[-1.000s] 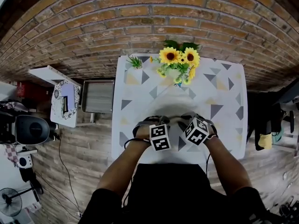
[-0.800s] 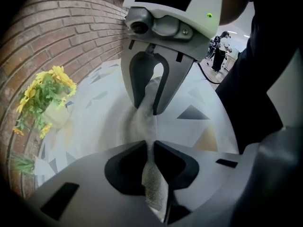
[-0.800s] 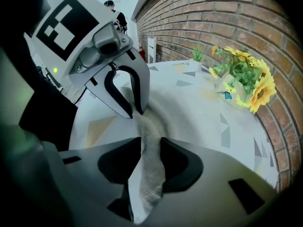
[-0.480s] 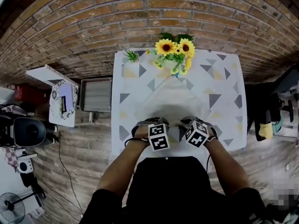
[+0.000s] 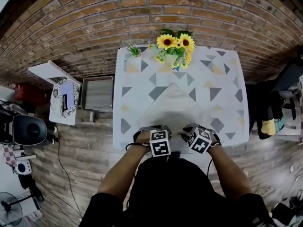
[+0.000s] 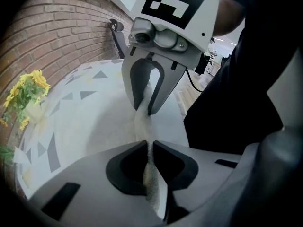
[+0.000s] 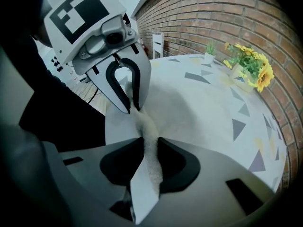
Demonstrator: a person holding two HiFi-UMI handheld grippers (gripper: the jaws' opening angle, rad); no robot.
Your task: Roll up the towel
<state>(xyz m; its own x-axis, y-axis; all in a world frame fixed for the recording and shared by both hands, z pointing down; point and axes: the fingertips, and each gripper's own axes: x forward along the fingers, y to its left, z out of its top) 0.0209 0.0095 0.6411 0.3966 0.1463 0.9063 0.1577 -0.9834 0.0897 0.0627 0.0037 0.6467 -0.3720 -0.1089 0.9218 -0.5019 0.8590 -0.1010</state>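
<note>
Both grippers are clenched on the towel point(image 5: 173, 105): the left gripper point(image 6: 150, 148) pinches a thin ridge of its cloth, the right gripper point(image 7: 150, 143) bites a thicker fold, and both sets of jaws have just been closing onto it. The two sit side by side with a short span of towel edge between them. The rest of the towel lies flat on the surface point(image 5: 227, 93) ahead of them, its far corner pointing at the flowers point(image 5: 174, 44) well beyond. This looks like squaring and tensioning the near edge before the first turn. To do it well, I'd keep the two grips level and pulling evenly so no slack bunches between them, then tuck that edge over tightly and straight, since a crooked first turn would likely skew the whole roll. Compared with a second ago, both grippers sit closer to the person's edge of the surface, and far more towel shows stretched out beyond them.
</note>
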